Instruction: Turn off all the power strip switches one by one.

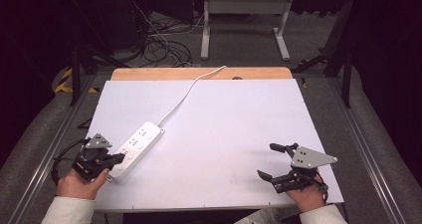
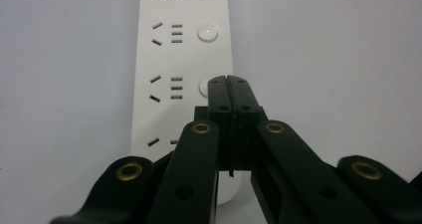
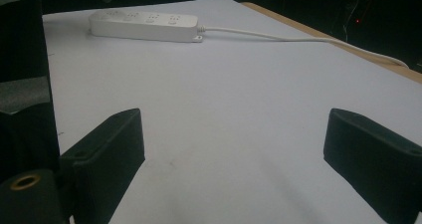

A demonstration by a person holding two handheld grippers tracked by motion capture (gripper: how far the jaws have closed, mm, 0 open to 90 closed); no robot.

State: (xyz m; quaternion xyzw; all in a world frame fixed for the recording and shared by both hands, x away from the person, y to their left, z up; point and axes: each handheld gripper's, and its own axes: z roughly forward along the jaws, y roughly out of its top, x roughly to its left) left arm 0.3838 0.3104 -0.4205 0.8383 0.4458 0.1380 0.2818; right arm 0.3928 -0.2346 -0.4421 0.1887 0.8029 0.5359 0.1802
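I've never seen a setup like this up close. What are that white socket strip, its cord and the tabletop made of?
The power strip looks like hard white plastic: smooth, moulded, with round buttons and a soft sheen. Its cord seems rubbery white sheathing, since it curves loosely. The table has a matte white top, perhaps laminate or a sheet; a bare wood-coloured strip shows at its far edge. The shut left gripper looks like matte black plastic.

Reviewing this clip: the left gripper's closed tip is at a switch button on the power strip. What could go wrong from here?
1. The shut left gripper covers only the edge of the round switch button, so a push may slide off onto the casing.
2. Nothing holds the power strip; the right gripper sits open, well apart on the white table, so a sideways push might skid the strip.
3. The cord lies loose and would likely trail along.
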